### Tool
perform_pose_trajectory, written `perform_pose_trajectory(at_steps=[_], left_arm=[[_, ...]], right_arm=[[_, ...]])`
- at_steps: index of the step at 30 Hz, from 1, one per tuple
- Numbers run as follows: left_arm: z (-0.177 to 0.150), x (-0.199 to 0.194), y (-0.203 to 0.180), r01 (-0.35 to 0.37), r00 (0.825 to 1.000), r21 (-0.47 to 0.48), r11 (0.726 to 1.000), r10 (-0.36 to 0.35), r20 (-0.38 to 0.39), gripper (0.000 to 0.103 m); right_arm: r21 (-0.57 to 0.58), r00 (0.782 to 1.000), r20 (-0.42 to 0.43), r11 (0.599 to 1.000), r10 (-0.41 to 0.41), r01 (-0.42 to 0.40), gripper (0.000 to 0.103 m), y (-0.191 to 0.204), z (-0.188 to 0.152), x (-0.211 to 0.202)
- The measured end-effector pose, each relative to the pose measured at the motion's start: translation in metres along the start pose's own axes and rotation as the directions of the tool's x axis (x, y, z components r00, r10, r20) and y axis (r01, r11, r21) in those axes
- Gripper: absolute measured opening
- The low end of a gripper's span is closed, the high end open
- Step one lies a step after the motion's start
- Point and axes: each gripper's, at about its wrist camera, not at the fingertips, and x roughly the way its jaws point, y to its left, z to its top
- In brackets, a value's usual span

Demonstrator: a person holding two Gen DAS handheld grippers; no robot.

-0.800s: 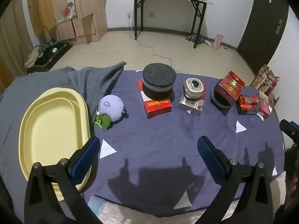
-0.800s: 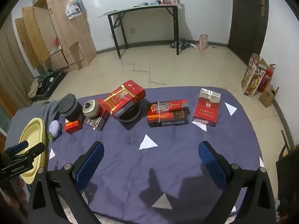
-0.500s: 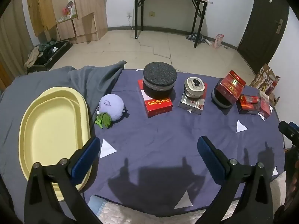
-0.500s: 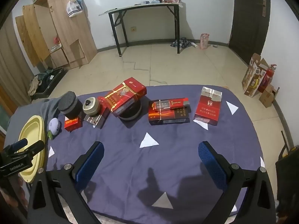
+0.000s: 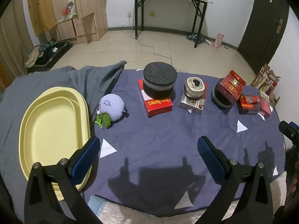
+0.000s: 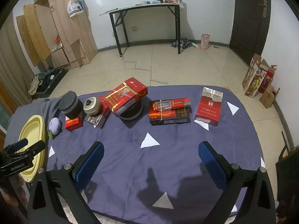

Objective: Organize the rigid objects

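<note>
Hovering wide open and empty, left gripper (image 5: 146,155): yellow oval plastic tray (image 5: 50,128) at left, black round foam-topped tin (image 5: 159,81) ahead on small red box (image 5: 158,104). Hovering likewise spread and empty, right gripper (image 6: 150,159): flat red carton (image 6: 209,106) ahead right.

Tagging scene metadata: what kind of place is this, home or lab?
Most likely a spare room in a home, not a lab: a tiled floor, a wooden cabinet with open doors, a folding table against the wall, and an open suitcase of clothes on the floor.
</note>
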Motion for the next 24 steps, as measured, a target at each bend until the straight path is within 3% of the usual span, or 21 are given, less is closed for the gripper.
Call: perform_pose_trajectory(at_steps=[24], left_arm=[[-0.0009,-0.0008,-0.0005,-0.006,1.000,0.001,1.000,0.006,0.003,0.103]], right_arm=[[-0.006,1.000,-0.001,1.000,0.002,-0.002,0.103,0.0008,0.0002,0.0002]])
